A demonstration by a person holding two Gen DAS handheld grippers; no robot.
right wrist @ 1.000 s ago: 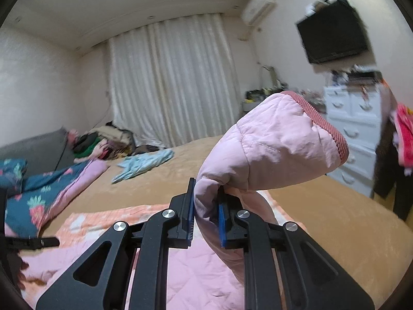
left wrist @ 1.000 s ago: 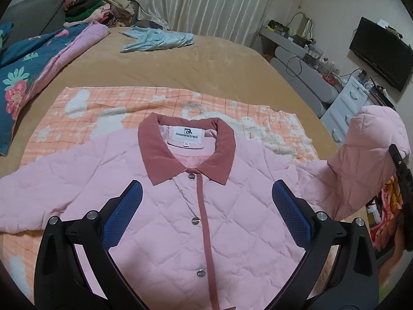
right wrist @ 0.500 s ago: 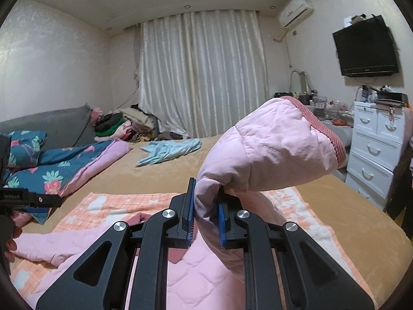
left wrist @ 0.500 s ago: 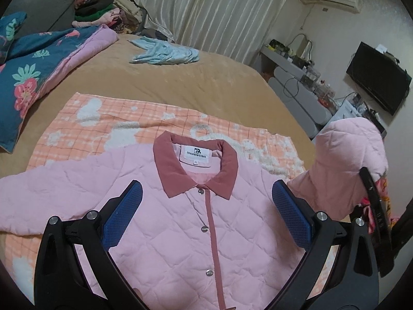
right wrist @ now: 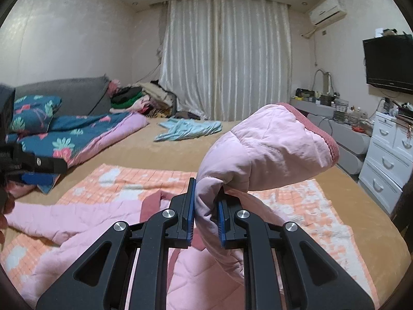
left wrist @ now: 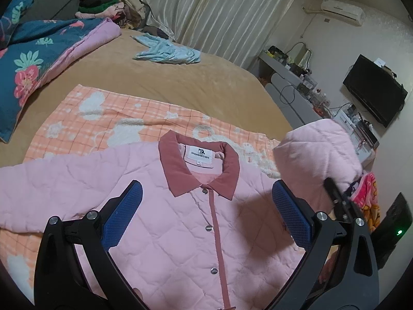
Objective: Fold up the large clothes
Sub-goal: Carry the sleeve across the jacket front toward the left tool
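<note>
Your right gripper point(right wrist: 205, 210) pinches the jacket's sleeve point(right wrist: 268, 152) (cuff up) above the jacket point(left wrist: 180, 232); your left gripper point(left wrist: 206, 217) gapes empty over it.

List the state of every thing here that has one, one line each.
pink jacket: flat on the blanket, buttoned, collar open.
right sleeve: lifted, pinched near the cuff.
left sleeve: spread out flat.
right gripper: shut on the sleeve.
left gripper: open, empty, above the jacket.
orange blanket: spread flat.
curtains: drawn.
television: off.
</note>
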